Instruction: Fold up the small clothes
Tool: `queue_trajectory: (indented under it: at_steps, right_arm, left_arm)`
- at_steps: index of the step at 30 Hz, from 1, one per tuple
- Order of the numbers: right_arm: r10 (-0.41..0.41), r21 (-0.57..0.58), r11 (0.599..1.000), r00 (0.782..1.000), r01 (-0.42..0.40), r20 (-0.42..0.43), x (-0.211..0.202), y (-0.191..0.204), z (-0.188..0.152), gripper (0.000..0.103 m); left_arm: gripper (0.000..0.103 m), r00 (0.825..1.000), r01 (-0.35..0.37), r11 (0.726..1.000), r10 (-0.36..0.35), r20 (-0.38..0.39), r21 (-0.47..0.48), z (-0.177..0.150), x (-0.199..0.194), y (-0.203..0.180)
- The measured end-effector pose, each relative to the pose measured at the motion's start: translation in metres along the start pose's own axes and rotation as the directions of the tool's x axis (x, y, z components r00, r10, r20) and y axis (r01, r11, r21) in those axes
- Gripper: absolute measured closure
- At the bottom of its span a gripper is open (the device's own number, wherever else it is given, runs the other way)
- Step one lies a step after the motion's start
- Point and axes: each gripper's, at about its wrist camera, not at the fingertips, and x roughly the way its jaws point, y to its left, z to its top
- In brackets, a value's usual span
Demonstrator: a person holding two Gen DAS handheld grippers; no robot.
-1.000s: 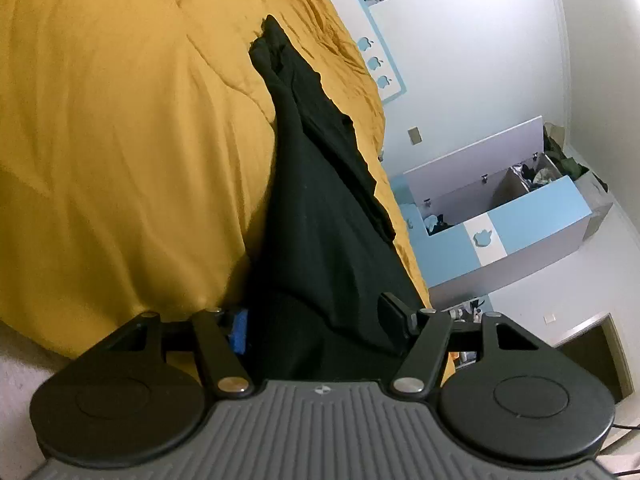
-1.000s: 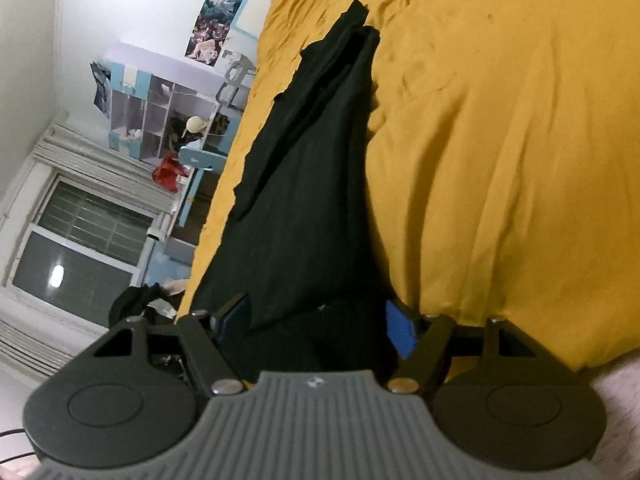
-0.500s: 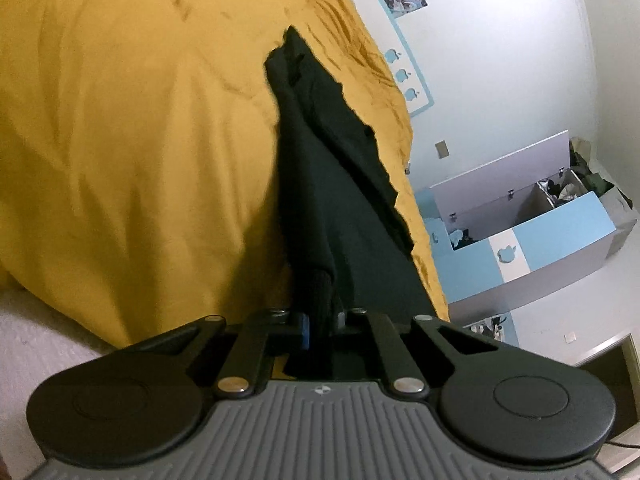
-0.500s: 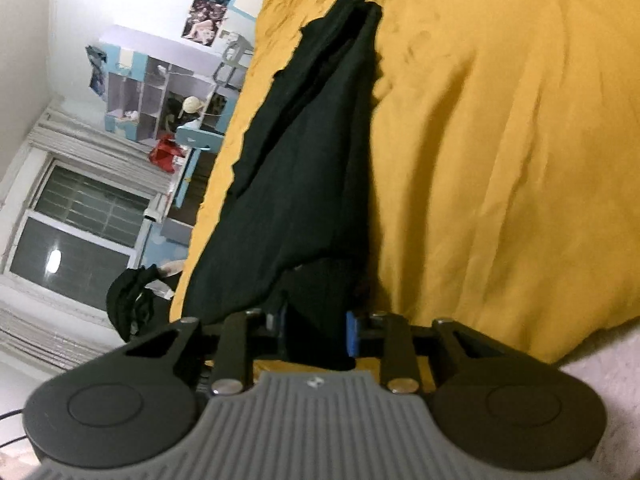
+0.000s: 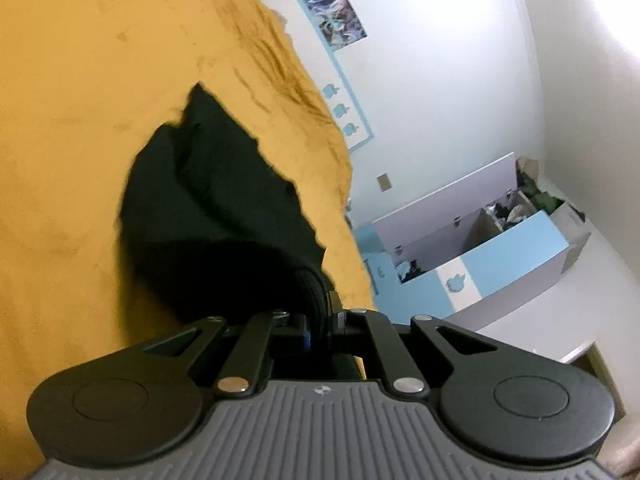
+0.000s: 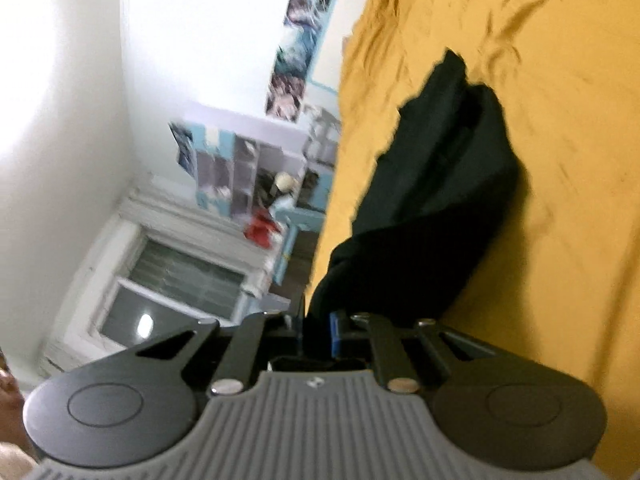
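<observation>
Your black garment (image 5: 224,216) lies near one side edge of the bed, on the mustard-yellow bedspread (image 5: 80,100). In the left wrist view that edge runs down the right of the cloth, with a white wall (image 5: 460,80) and an open blue-and-white storage chest (image 5: 500,256) beyond it. In the right wrist view the same edge runs down the left of the cloth, with a window (image 6: 176,288) and cluttered shelves (image 6: 248,168) past it. On the garment's other side you have a broad stretch of bare bedspread.

Your left tool (image 5: 318,320) is clamped tight on a ribbed hem of the garment. Your right tool (image 6: 320,328) has just been closing, and its jaws pinch a bunch of the same black fabric between them.

The garment is dark, soft and creased. It rises in a fold from the tools and narrows to a point further up the bed. Its edge toward the side of the bed is jagged and uneven. The right wrist view is blurred, so fine detail there is lost.
</observation>
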Motion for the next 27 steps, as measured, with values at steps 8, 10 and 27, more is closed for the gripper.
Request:
queue_trajectory:
  at_steps: [8,10,27]
  right_arm:
    - [0.024,0.089,0.995,0.987,-0.038,0.157,0.068,-0.015,0.111,0.097]
    - [-0.007,0.098,0.995,0.984,-0.010,0.176,0.097,-0.021,0.145,0.098]
    - [-0.295,0.202,0.950,0.896,0.238,0.332,0.220,-0.084,0.262,0.036]
  left_arm:
    - [0.096,0.998,0.018,0.999,-0.016,0.060,-0.030,0.104,0.084,0.024]
    - [0.096,0.998,0.005,1.000,-0.004,0.065,-0.013,0.132,0.116,0.031]
    - [0.080,0.971,-0.214,0.974,0.220,0.093,-0.068,0.212,0.191,0.085]
